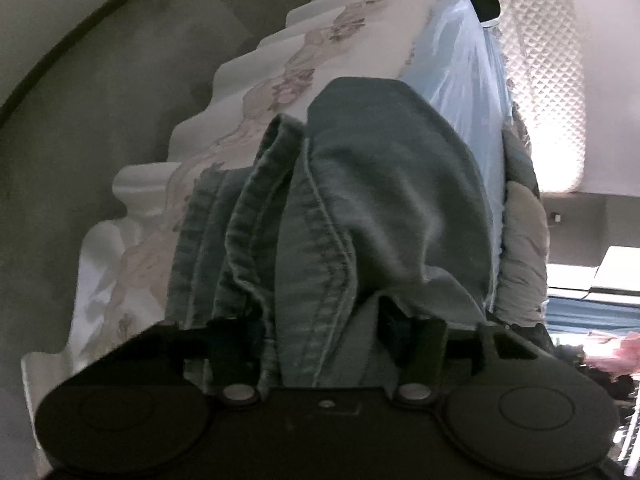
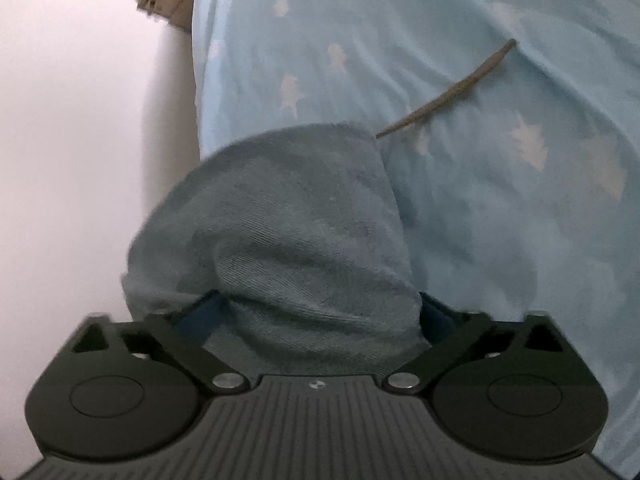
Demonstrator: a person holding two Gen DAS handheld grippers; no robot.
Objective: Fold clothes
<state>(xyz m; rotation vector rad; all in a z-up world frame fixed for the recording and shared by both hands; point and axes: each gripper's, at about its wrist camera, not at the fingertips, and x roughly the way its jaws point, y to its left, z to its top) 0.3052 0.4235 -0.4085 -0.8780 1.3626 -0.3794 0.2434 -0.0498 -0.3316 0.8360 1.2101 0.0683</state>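
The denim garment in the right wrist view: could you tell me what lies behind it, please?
Behind the denim garment lies a light blue sheet with pale prints, with a thin brown stick-like strip on it. Whatever is directly beneath the bunched denim is hidden.

You are in a bedroom at home: a bed with a light blue sheet (image 2: 460, 92) printed with pale shapes fills the right wrist view, and the left wrist view shows its scalloped floral valance (image 1: 256, 108) beside a quilted white mattress (image 1: 548, 92).
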